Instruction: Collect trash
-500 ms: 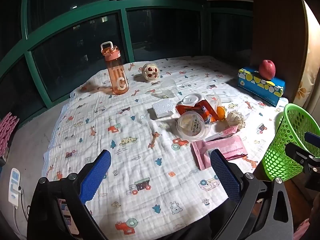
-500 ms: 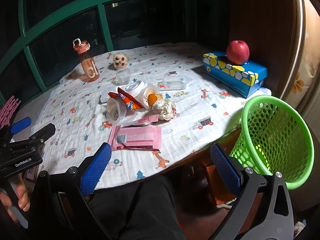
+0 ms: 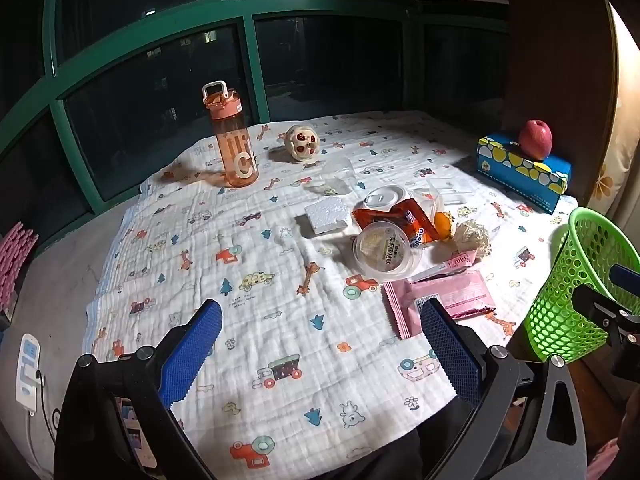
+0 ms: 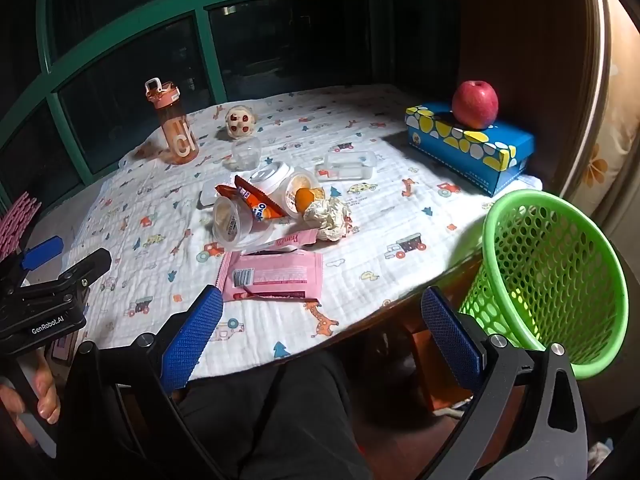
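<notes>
Both our tools hover wide open and empty over the near edge of the table.

Our left tool (image 3: 320,344) and right tool (image 4: 320,332) hold nothing, blue pads spread far apart. The trash sits clustered mid-table (image 3: 280,360): a pink wrapper (image 4: 276,276) nearest us, a clear tipped cup (image 4: 232,220) just behind it, an orange packet (image 4: 256,204), and a crumpled paper ball (image 4: 328,218). The green basket (image 4: 560,280) stands beside the table's right edge. An apple (image 4: 475,105) rests on the blue box (image 4: 480,152).
</notes>
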{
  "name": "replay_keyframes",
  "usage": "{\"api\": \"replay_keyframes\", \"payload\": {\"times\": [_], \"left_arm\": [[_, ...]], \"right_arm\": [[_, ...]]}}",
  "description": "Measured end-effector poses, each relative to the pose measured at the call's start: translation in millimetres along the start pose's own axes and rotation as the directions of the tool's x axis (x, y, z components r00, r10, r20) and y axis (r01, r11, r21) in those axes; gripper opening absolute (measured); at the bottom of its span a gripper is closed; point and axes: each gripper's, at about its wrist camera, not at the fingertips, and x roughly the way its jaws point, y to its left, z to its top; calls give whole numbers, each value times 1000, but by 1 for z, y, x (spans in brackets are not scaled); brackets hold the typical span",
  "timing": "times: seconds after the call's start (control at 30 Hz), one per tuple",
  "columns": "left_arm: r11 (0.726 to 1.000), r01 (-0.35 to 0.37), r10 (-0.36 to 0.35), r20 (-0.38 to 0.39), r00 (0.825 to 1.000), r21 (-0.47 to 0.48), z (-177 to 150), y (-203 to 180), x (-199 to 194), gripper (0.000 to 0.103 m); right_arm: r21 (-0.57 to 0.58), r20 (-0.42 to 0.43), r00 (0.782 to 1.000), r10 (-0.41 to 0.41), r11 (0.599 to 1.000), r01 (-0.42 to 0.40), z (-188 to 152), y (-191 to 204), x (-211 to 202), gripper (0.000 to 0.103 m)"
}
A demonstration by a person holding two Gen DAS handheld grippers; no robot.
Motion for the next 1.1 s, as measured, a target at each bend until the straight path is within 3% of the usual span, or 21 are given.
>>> {"api": "replay_keyframes", "payload": {"times": [1.1], "left_arm": [[1000, -2, 2, -1, 1000, -3, -1, 2, 1, 96]], "right_arm": [[1, -6, 1000, 2, 1000, -2, 0, -2, 5, 98]]}}
